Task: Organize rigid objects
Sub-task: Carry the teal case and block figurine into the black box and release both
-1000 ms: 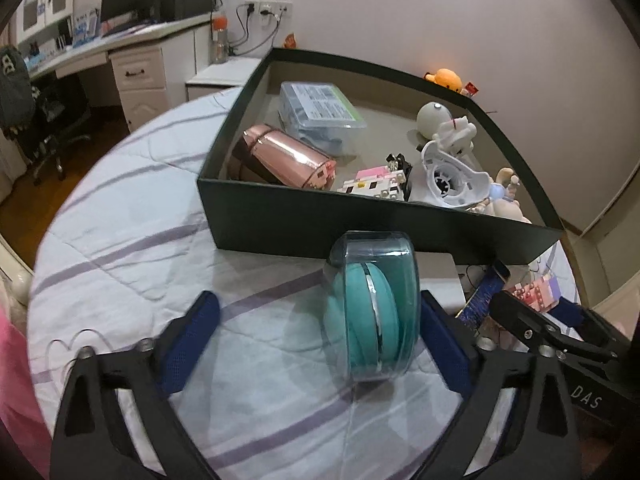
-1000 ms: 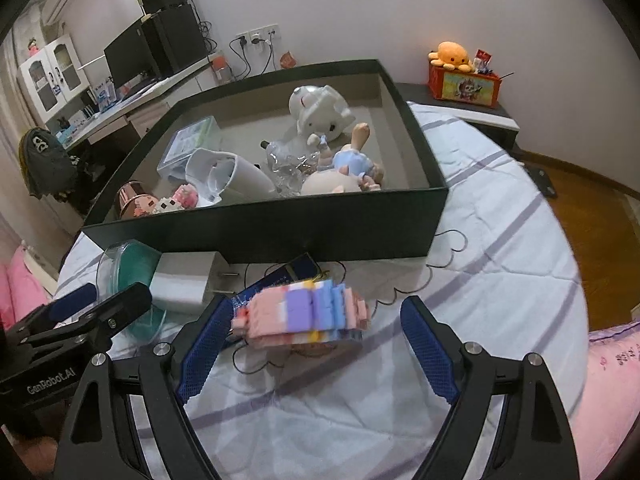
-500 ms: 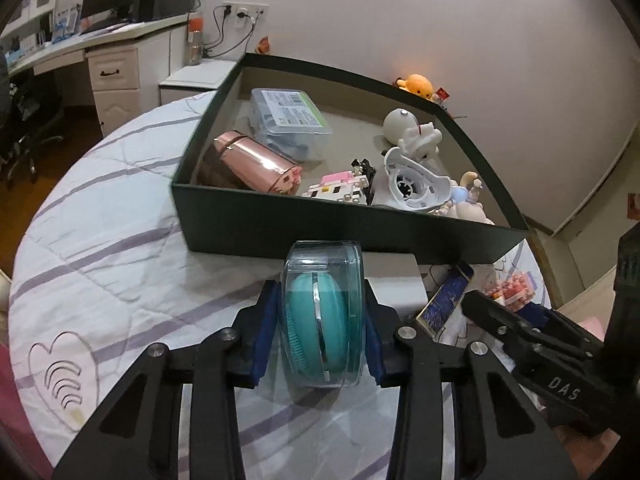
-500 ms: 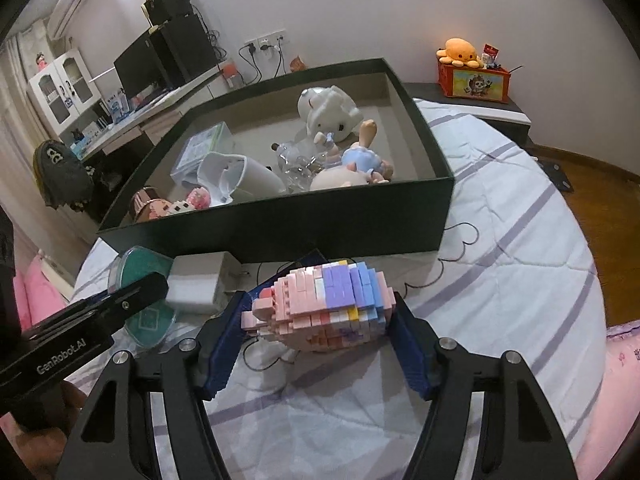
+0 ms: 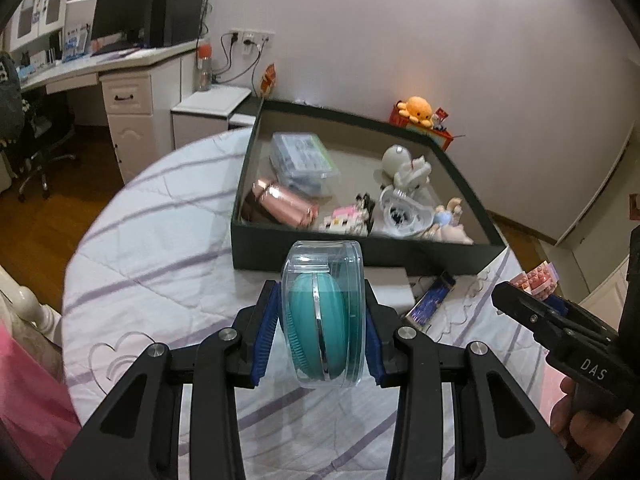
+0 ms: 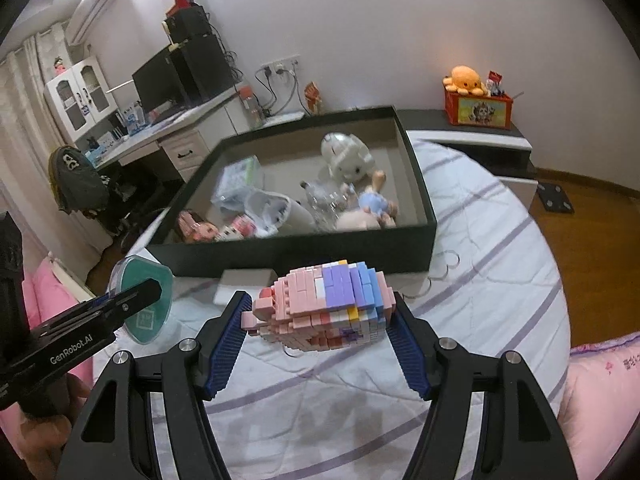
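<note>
My left gripper [image 5: 322, 334] is shut on a clear round case with a teal device inside [image 5: 323, 314] and holds it above the bedcover, in front of the dark green box [image 5: 340, 254]. My right gripper [image 6: 318, 316] is shut on a pink, purple and blue brick-built figure [image 6: 324, 302], lifted in front of the same box [image 6: 300, 256]. The teal case also shows at the left of the right wrist view [image 6: 144, 300]. The brick figure shows at the right edge of the left wrist view [image 5: 538, 280].
The box holds a pink tumbler [image 5: 286, 204], a clear plastic case [image 5: 302, 158], a white plush [image 6: 348, 156], a doll [image 6: 372, 204] and other toys. A white adapter [image 5: 390, 290] and a blue phone-like item [image 5: 434, 300] lie before the box. A desk stands at left.
Both grippers closed on their objects and lifted them off the bedcover. The box now looks farther away and lower in both views.
</note>
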